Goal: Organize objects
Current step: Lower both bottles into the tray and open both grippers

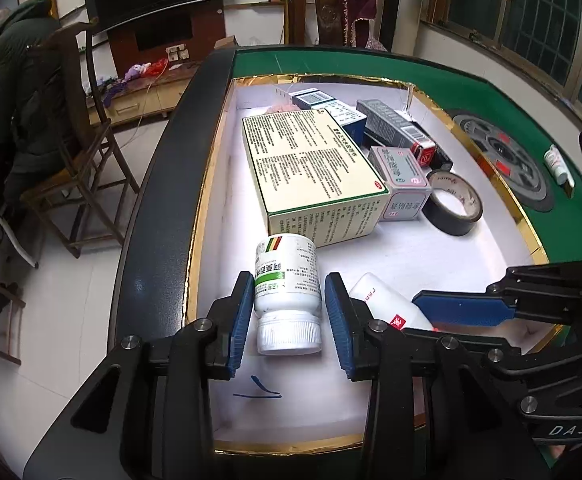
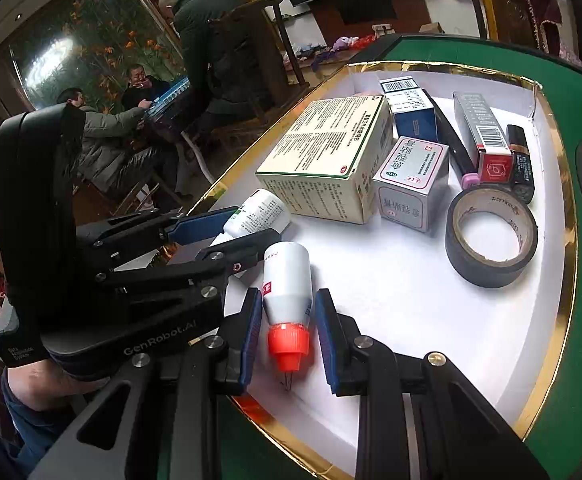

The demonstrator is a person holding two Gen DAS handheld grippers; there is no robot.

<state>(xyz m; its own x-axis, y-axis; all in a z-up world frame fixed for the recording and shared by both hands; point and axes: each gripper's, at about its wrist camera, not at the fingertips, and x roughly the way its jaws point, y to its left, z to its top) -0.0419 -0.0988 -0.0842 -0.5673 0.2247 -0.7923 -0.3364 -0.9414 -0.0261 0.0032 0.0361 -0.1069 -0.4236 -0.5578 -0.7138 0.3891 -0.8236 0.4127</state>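
A white medicine bottle (image 1: pixel 287 292) with a green label lies on the floor of the white, gold-rimmed tray (image 1: pixel 403 256), its cap towards the camera. My left gripper (image 1: pixel 289 280) straddles it, open, with a thin gap at the right pad. In the right wrist view, a slim white bottle with a red nozzle cap (image 2: pixel 287 280) sits between the blue pads of my right gripper (image 2: pixel 289 294), which is shut on it just above the tray floor. The two grippers are side by side at the tray's near end; the left gripper (image 2: pixel 243 228) appears at the left of that view.
Further back, the tray holds a large cream box (image 1: pixel 311 164), a small grey box (image 1: pixel 403 180), a black tape roll (image 2: pixel 491 236) and several slim cartons (image 2: pixel 483 132). A small tube (image 1: pixel 557 164) lies on the green table (image 1: pixel 331 64). People sit at left (image 2: pixel 131 128).
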